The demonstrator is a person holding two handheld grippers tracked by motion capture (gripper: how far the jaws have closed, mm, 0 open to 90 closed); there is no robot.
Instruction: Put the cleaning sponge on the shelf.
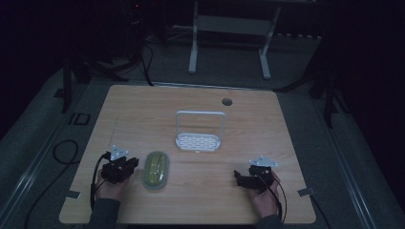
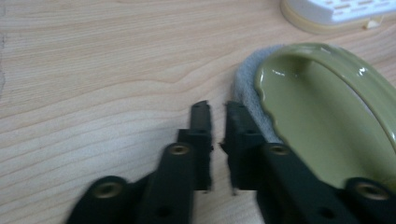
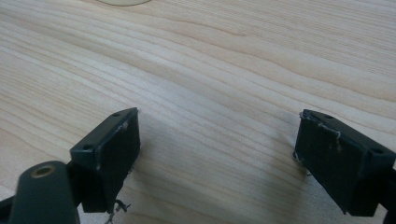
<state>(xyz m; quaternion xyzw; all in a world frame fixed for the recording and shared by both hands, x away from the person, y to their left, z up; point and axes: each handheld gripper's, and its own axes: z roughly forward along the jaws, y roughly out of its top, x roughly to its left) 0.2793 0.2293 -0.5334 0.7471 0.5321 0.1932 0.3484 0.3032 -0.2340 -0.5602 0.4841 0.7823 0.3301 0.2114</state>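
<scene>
The green dish (image 1: pixel 156 169) lies on a grey pad (image 2: pixel 247 84) near the left edge of the wooden surface (image 1: pixel 200 200), just right of the left tool (image 1: pixel 128 165). That tool is nearly closed on nothing, its tips beside the dish rim. The right tool (image 3: pixel 217 140) hovers wide open and empty over bare wood, well apart. This looks like the approach step; next the left tool would need to open before taking the rim.

The high view shows the white rack (image 1: pixel 199 134) standing farther back; the left gripper view reveals the pad under the dish.
</scene>
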